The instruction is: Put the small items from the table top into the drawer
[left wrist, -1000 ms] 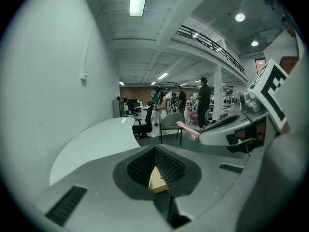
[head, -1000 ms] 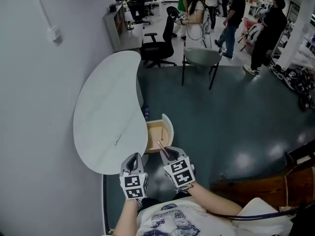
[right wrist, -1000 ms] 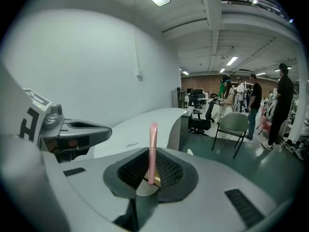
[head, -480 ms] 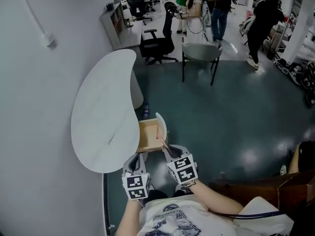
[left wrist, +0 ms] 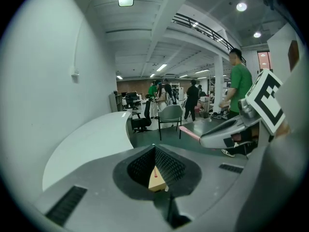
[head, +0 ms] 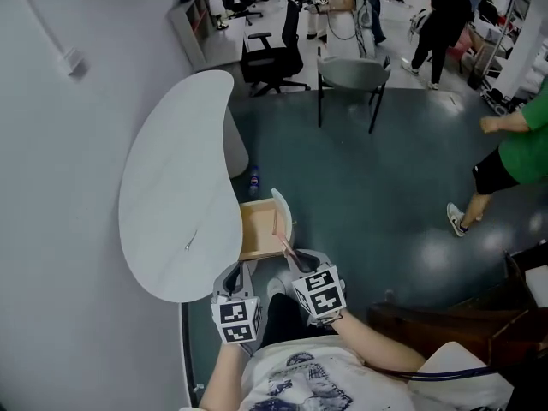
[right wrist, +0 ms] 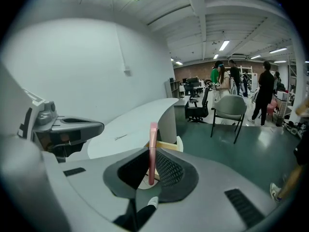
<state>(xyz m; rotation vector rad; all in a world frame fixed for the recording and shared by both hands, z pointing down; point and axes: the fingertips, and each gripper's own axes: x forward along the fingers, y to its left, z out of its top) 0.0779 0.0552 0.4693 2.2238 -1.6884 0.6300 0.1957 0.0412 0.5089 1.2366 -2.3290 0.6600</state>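
Note:
A white kidney-shaped table stands along the left wall, its wooden drawer pulled out. One small thin item lies on the table top, and it shows as a dark sliver in the right gripper view. My right gripper is shut on a slim pink stick, which points up and reaches toward the drawer's front panel. My left gripper is shut and empty at the table's near end. In the left gripper view its jaws meet, and the pink stick juts from the right gripper.
A bottle stands on the floor by the table leg. A black office chair and a grey chair stand farther off. A person in green walks at the right. Dark wooden furniture is at my lower right.
Both grippers have drifted a little and sunk slightly, staying by the drawer's near end. The right one still holds the pink stick. A person in green has entered at the right.

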